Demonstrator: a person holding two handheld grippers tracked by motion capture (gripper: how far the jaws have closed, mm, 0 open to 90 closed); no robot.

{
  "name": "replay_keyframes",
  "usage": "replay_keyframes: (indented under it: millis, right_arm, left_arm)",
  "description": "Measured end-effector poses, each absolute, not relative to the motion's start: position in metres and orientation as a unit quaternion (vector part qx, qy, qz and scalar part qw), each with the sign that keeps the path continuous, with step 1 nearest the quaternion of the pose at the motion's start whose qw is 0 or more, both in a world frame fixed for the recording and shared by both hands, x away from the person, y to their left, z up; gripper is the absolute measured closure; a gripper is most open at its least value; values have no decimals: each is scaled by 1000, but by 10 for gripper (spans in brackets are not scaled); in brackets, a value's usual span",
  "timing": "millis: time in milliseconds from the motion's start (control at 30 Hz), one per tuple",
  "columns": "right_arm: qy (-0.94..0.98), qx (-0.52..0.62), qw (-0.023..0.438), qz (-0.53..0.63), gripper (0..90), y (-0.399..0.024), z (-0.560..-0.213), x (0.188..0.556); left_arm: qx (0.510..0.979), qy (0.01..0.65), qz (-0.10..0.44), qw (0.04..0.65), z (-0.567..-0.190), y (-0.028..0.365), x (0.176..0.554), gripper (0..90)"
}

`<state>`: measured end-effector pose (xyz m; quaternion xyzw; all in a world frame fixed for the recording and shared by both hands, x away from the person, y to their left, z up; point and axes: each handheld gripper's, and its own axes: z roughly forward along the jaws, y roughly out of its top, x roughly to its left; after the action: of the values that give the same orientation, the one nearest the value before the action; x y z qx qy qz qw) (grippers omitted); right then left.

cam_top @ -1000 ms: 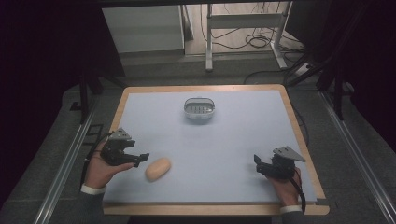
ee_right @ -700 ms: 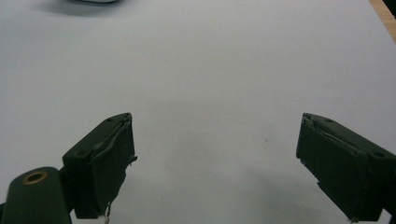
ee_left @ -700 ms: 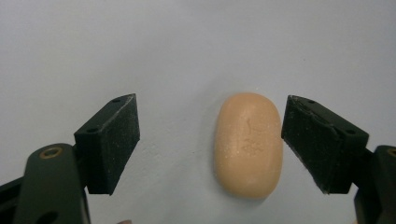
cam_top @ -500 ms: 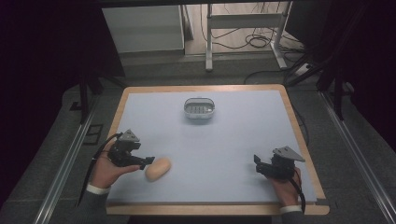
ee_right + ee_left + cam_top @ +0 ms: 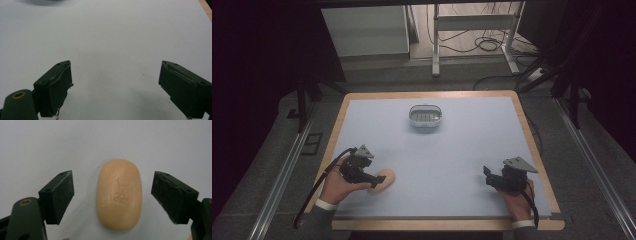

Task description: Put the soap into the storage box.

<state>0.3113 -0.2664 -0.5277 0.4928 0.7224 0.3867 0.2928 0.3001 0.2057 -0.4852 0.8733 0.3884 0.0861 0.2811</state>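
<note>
Left gripper view: the peach-coloured oval bar of soap is seen lying flat on the pale grey tabletop, between the two black pads of the left tool, with a clear gap on each side. The jaws have just been opening and are set wide; neither pad is in contact with the bar, so nothing is held.

In the high view, the bar is located near the front left of the tabletop, directly ahead of the left tool. A small oval metal dish with a slotted insert is placed well apart, toward the far middle. The right tool is rested near the front right edge; in the right gripper view its jaws are spread wide over bare surface, with nothing between them.

Handling judgement: the bar is expected to be light, rigid and smooth, with rounded flanks that give the pads little flat bearing. A dry surface is suggested by the matt finish and fine embossed mark, yet slip along the curve should be anticipated. Contact is best made across the short axis, at the widest mid-section of the long sides, with both pads square to the bar. Moderate closing force is advised: excess pressure may dent the soap or squeeze it forward out of the jaws.
</note>
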Motion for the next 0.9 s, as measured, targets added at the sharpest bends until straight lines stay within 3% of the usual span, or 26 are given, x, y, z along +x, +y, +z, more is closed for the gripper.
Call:
replay_keyframes:
  millis: [567, 900]
  right_arm:
    - [723, 491, 293, 388, 116, -266, -528, 311]
    - [722, 491, 295, 387, 116, -266, -528, 310]
  left_arm:
    - [890, 386, 53, 237, -513, 190, 302, 207]
    - [889, 394, 61, 227, -521, 188, 302, 307]
